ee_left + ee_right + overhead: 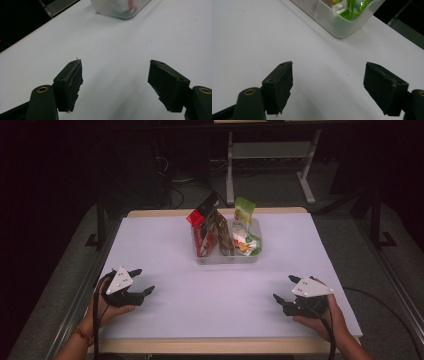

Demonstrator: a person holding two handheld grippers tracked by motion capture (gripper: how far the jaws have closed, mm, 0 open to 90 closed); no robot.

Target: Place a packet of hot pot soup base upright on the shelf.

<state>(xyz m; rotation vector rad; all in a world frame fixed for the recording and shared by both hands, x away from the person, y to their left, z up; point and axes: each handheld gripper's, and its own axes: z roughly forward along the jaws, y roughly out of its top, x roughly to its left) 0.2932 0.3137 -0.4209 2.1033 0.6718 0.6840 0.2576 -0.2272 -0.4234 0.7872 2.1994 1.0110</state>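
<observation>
Three snack packets (226, 227) are seen standing in the clear plastic tub (256, 251) mid-table, so packing looks done. The left gripper (141, 280) and right gripper (284, 289) are held apart, jaws spread, empty.

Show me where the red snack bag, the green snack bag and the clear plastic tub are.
red snack bag (202, 236), high view, front face.
green snack bag (244, 212), high view, upper part.
clear plastic tub (227, 259), high view, near wall.
</observation>
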